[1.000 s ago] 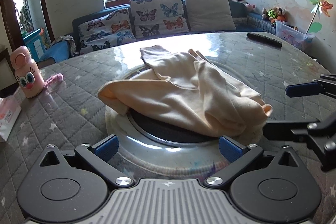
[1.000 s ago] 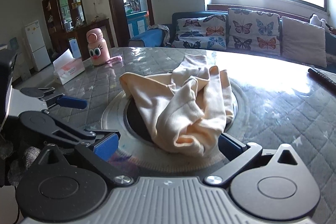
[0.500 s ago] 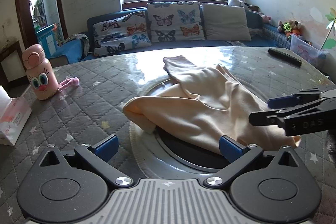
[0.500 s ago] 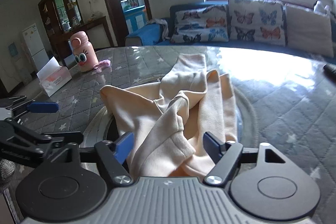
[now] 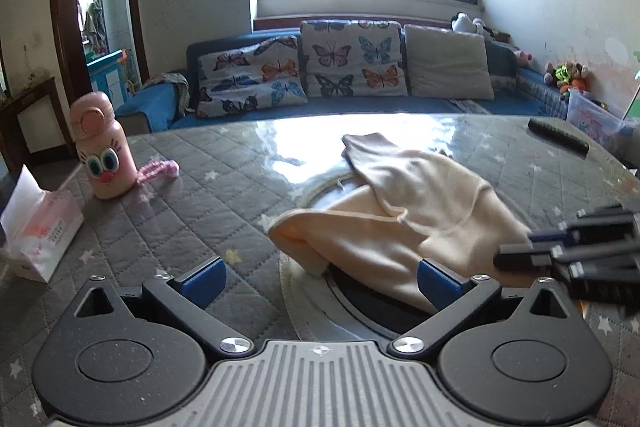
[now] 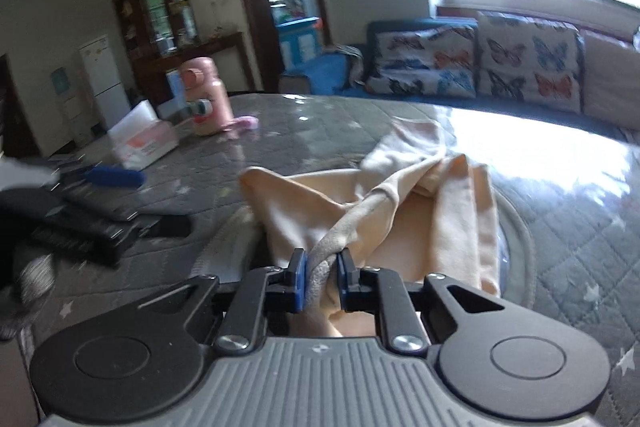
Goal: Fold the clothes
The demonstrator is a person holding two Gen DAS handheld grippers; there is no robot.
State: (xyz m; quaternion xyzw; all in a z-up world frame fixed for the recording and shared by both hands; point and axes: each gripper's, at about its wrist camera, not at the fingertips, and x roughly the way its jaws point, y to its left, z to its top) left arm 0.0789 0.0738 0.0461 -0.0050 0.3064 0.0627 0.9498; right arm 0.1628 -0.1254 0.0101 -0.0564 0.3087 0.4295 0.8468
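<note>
Garment: crumpled cream soft knit garment (image 5: 404, 223), mid-table (image 5: 208, 195); likely light, limp.
Right tongs (image 6: 322, 277): clamped on its bunched near edge.
Left tongs (image 5: 319, 278): apart, empty.
Grip: hems, corners.

Both wrist views look low across the table (image 5: 224, 163), sharing the garment (image 5: 420, 219)

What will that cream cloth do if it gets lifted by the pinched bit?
The cloth will probably hang limp: it already lies in soft creases. It looks light, since the right gripper bunches a thin fold easily. On the glossy table the rest may slide along.
</note>
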